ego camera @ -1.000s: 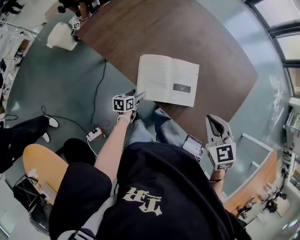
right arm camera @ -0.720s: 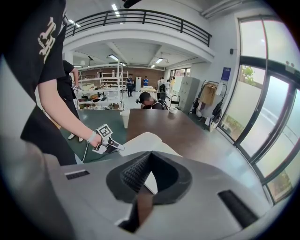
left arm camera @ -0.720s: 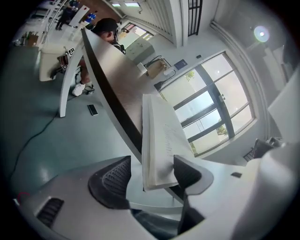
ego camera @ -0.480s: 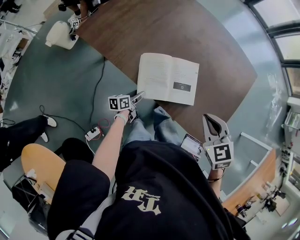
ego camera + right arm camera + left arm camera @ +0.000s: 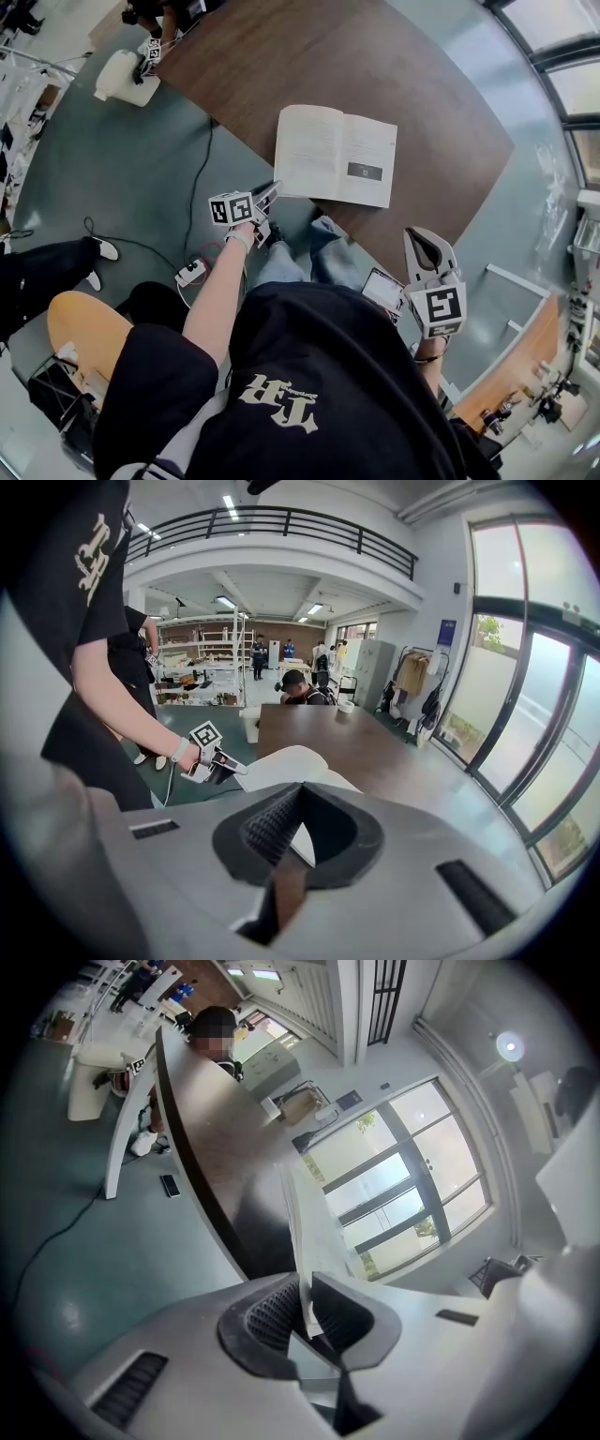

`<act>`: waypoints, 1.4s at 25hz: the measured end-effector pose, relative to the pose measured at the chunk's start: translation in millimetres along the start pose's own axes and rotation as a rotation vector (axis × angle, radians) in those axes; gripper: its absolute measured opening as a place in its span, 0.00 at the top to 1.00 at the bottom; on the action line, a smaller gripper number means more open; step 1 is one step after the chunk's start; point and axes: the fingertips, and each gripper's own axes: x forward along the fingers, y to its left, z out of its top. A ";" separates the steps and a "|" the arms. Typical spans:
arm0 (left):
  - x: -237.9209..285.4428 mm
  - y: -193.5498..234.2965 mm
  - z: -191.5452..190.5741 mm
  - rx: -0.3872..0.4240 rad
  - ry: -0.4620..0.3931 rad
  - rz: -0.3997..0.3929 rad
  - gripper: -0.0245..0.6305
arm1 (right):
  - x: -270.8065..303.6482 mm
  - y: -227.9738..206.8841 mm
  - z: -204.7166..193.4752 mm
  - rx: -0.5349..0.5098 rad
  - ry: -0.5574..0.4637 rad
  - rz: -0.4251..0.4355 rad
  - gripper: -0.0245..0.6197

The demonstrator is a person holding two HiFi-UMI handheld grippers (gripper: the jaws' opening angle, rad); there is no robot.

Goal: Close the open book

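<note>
Jaws of my left gripper (image 5: 271,194) had just pinched the book's (image 5: 323,150) left page for folding; right gripper's (image 5: 424,246) were together.

Light: bright daylight | glare: windows (image 5: 403,1185) | edges: fisheye-bent, vignetted | blur: slight

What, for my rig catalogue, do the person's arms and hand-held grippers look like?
The left hand-held gripper and right hand-held gripper each have pale grey shells, black textured pads and a white cube with black square markers. The person wears a black short-sleeved T-shirt with pale print and a white wristband on the left wrist.
</note>
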 end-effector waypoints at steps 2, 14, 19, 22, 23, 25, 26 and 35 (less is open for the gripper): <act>-3.9 -10.4 4.2 0.003 -0.016 -0.028 0.90 | -0.2 1.8 0.0 0.005 -0.010 -0.002 0.98; -13.7 -65.2 19.7 0.058 -0.032 -0.136 0.93 | -8.1 0.6 -3.2 0.038 -0.048 -0.037 0.98; -11.7 -85.5 23.0 0.086 -0.010 -0.180 0.93 | -13.1 -4.6 -4.0 0.056 -0.054 -0.061 0.98; -8.4 -99.9 24.1 0.104 0.007 -0.218 0.93 | -14.4 -7.2 -6.2 0.071 -0.059 -0.070 0.98; -6.3 -105.4 24.2 0.113 0.014 -0.229 0.93 | -15.1 -8.6 -7.4 0.076 -0.060 -0.074 0.98; -1.1 -118.6 24.4 0.127 0.027 -0.255 0.93 | -16.8 -11.6 -10.1 0.081 -0.056 -0.080 0.98; 1.8 -124.4 24.2 0.132 0.034 -0.266 0.94 | -17.5 -13.0 -11.0 0.084 -0.055 -0.082 0.98; 34.3 -146.7 14.4 0.183 0.136 -0.287 0.94 | -22.5 -23.0 -18.0 0.111 -0.058 -0.105 0.98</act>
